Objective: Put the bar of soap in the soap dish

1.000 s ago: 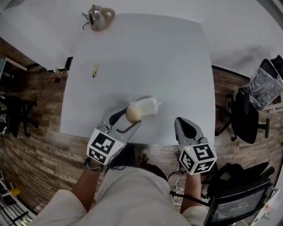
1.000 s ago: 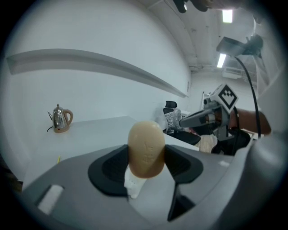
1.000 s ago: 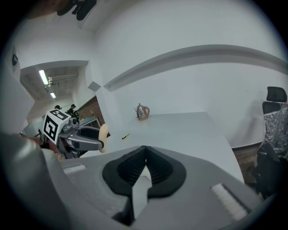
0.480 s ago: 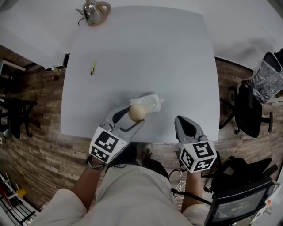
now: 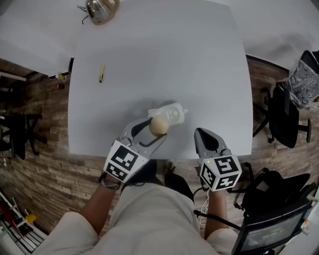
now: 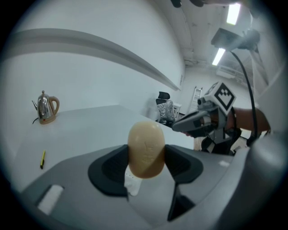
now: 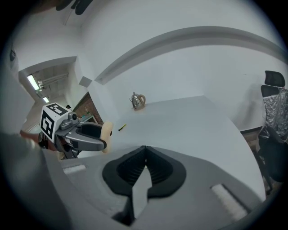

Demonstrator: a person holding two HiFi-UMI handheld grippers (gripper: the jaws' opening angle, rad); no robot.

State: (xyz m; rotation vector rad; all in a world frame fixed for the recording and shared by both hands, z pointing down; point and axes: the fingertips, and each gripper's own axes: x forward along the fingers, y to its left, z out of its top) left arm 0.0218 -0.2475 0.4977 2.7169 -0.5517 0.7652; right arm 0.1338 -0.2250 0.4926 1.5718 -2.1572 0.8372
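In the head view, the left gripper clamps a tan oval bar of soap just over the near edge of a white soap dish, which sits close to the front edge of the white table. Whether soap and dish touch cannot be told. The right gripper hangs over the table's front edge to the right, apart from the dish. A metal kettle stands at the far left corner, with a yellow pen lying nearer. In the left gripper view, the soap stands upright, pinched between the left gripper's dark pads, with a bit of the dish showing below it. In the right gripper view, the right gripper's jaws meet with nothing between them, and the soap shows off to the left.
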